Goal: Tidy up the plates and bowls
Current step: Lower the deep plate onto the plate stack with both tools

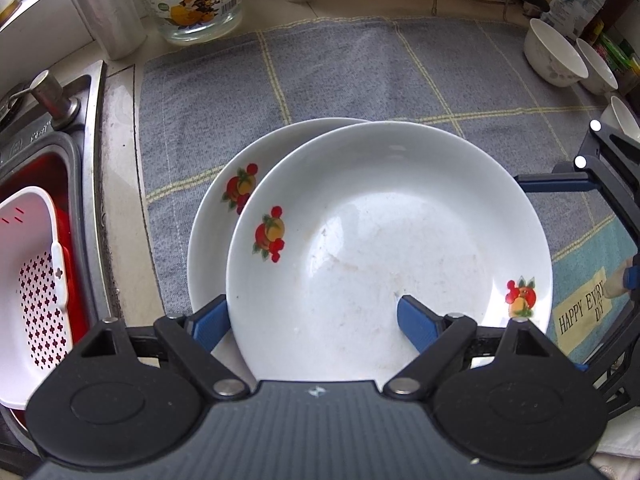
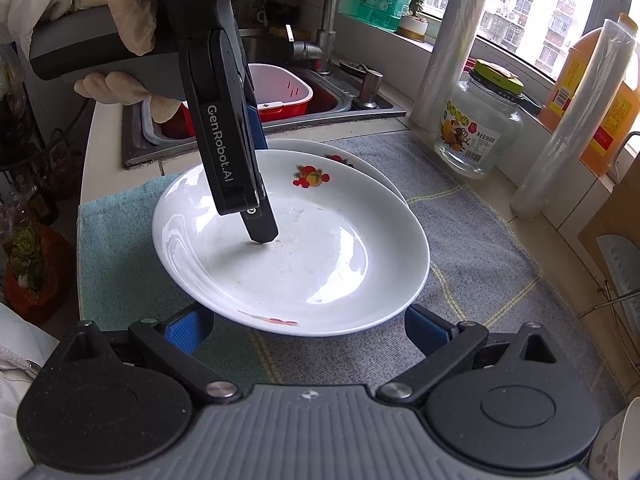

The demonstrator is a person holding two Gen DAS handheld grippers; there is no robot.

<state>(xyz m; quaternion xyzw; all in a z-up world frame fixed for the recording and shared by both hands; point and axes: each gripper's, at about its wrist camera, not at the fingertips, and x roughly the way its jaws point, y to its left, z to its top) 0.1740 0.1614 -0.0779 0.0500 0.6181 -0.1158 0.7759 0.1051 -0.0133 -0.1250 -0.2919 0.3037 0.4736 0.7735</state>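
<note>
The upper plate is held at its near rim by the left gripper, one finger inside the dish and one under it, so it lies offset on the lower plate and seems about to be slid square. The right gripper is kept wide open and holds nothing, just beside the rim. Both plates rest on the grey checked cloth. Three bowls wait at the far right; the glass jar and the sink are near but do not obstruct.
</note>
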